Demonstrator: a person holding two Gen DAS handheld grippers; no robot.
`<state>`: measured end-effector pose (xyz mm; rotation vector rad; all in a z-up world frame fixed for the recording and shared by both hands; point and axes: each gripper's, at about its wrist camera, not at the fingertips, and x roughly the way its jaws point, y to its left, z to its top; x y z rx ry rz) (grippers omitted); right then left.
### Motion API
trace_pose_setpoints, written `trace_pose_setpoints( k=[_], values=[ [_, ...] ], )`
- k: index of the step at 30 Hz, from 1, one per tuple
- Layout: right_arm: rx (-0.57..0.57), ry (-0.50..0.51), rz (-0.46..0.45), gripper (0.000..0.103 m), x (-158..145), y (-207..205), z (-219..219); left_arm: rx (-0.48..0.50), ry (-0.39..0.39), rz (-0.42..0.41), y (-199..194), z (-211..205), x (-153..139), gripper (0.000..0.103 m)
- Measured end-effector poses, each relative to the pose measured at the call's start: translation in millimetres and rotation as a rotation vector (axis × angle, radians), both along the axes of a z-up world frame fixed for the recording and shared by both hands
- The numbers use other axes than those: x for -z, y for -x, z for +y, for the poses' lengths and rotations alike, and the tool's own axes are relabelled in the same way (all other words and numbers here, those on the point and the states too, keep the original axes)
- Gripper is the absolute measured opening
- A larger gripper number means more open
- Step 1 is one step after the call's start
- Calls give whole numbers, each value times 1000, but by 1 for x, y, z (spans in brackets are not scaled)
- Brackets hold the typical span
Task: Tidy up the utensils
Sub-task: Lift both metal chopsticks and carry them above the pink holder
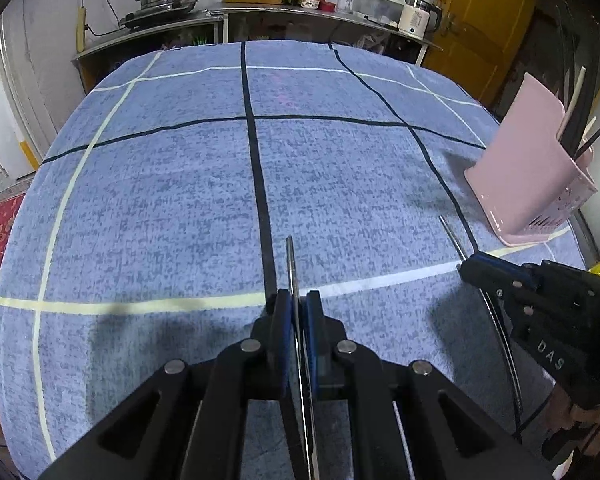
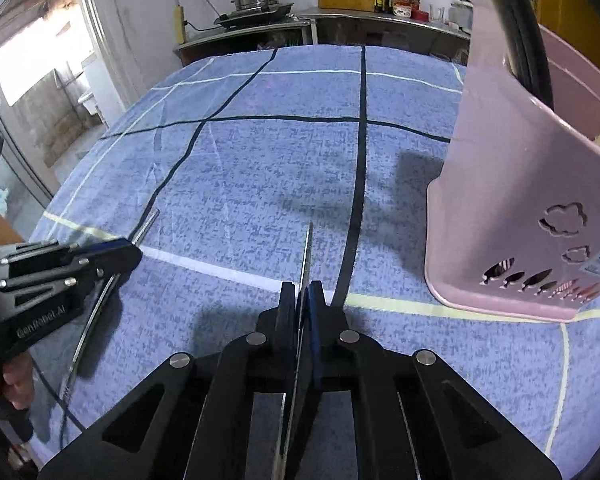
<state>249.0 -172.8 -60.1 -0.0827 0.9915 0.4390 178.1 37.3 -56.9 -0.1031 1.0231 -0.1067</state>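
Your left claw (image 1: 299,300) is clamped tight on a thin metal utensil (image 1: 291,258), its tip poking out over the blue checked cloth (image 1: 172,200) on the bench. Your right claw (image 2: 302,294) is pinched shut on a second metal utensil (image 2: 307,252). Just right of it stands the pink holder (image 2: 500,184), with dark sticks and a pale one (image 1: 576,92) upright inside.
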Motion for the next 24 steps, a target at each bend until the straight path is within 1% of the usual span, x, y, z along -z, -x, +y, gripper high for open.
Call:
trace_pose_setpoints(
  k=[2,5,9,14,17,24],
  values=[
    [-9,-17,-6,5,-4,4,-2,-1,-5,5,-2,-1,-1,7],
    [-22,-47,-32,5,-17,13,-3,-15,27,13,-2,4,-1,5],
    [-37,-72,-69,5,-35,24,-5,-21,59,-8,5,9,-11,5],
    [-32,-111,-113,5,-58,35,-12,-11,87,-62,18,12,-37,5],
    [-26,-131,-139,5,-72,40,-18,0,90,-100,25,11,-56,5],
    [-13,-162,-208,5,-102,61,-34,25,117,-180,43,8,-95,5]
  ],
)
